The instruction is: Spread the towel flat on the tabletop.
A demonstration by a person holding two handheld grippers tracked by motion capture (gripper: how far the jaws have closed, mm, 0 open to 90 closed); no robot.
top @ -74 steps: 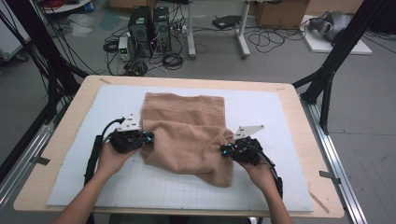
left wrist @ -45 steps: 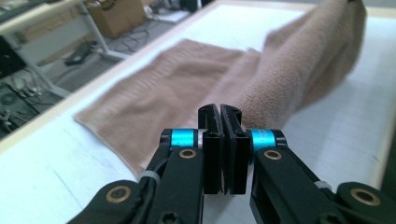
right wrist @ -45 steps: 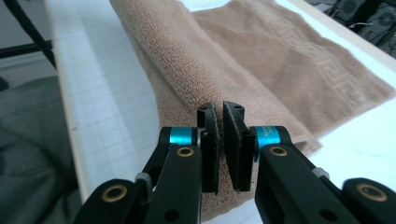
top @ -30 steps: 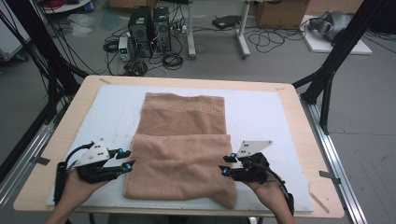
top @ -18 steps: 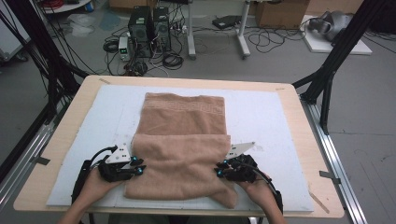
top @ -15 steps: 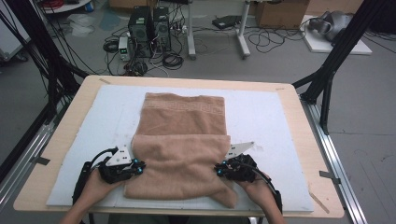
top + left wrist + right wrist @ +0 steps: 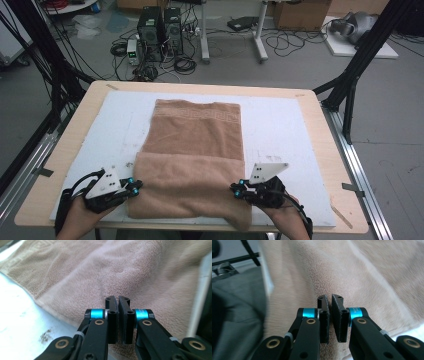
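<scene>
while you're pinching the brown towel (image 7: 192, 165) lying half-folded on the desk (image 7: 60, 150), left tool (image 7: 134, 187) and right tool (image 7: 236, 189) both clamping its side edges, be lifting evenly so the fold is staying square.

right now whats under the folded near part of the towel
A lower layer of the same brown towel runs out from beneath the fold toward the far side, on the white mat. Anything else beneath the folded flap is covered.

right gripper (image 7: 330, 316) | jaws nearly together, pinching towel edge | towel (image 7: 367, 272) tan, beneath
</scene>
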